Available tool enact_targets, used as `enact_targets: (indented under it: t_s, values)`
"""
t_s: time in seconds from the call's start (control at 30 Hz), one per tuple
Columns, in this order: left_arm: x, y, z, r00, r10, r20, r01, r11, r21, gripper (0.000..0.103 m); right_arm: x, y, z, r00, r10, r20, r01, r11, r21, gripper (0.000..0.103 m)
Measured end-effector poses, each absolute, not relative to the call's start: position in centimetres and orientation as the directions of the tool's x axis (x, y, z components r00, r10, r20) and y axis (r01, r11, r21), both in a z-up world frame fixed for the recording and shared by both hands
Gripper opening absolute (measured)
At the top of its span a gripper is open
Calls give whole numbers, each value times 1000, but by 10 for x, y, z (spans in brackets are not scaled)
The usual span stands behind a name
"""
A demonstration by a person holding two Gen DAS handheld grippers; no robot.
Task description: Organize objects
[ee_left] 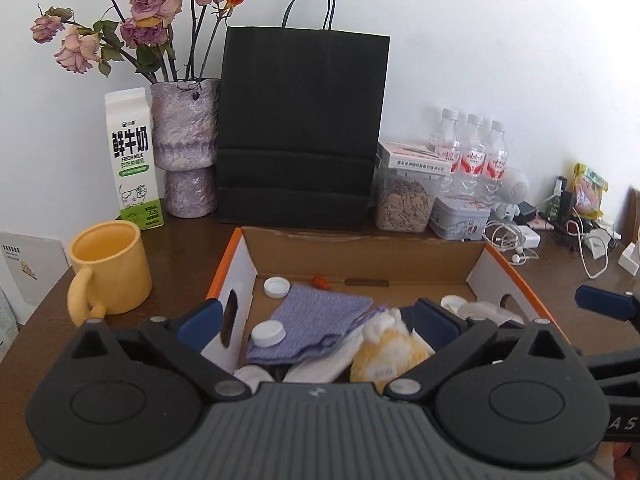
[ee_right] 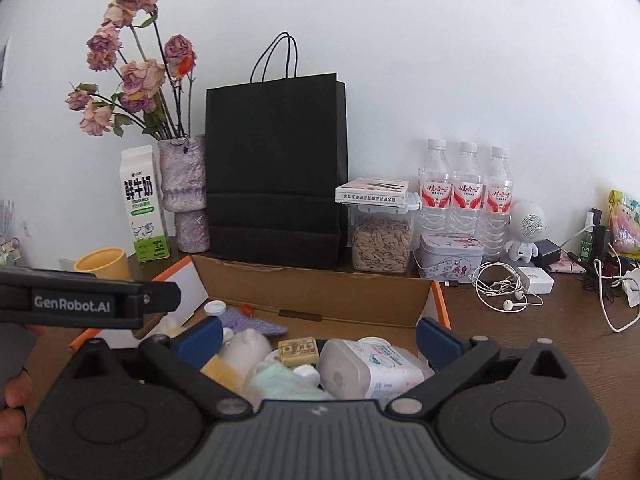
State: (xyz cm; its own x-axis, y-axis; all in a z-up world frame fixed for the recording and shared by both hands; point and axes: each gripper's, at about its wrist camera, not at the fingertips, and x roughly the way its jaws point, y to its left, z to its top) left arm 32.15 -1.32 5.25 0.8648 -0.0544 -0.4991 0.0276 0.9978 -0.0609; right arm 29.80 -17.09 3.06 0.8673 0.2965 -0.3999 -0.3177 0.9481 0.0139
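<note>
Jaws on both grippers spread wide, nothing held. We have the left gripper hovering over the near left part of the cardboard box; the right gripper hangs over its near right part.

Left to right on the worktop: yellow mug just beside the box's left wall, narrow strip of bare wood between them. Milk carton and vase behind the mug, near the wall.

Black paper bag stands right at the box's far edge, no room behind the box.

Inside the box, left side: two white caps, purple cloth, yellow-and-white plush at the near edge. Right side: tan block, white plastic container lying on its side, pale green cloth. Bare cardboard floor shows only along the far wall.

Right of the box: seed jar, tin, three water bottles cluster at the back; earphones and cables near the box's right wall. Some bare wood sits in front of them.
</note>
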Motion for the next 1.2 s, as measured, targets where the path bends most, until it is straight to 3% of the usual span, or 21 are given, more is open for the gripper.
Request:
enact_targets:
  t_s: [0.5, 1.2]
  values:
    - [207, 5, 5, 802, -90, -591, 55, 995, -77, 103, 192, -185, -5, 817, 291, -498, -305, 951, 54, 103]
    - [191, 2, 10, 810, -68, -583, 35, 997, -67, 103, 181, -191, 0, 824, 291, -486, -294, 953, 73, 103]
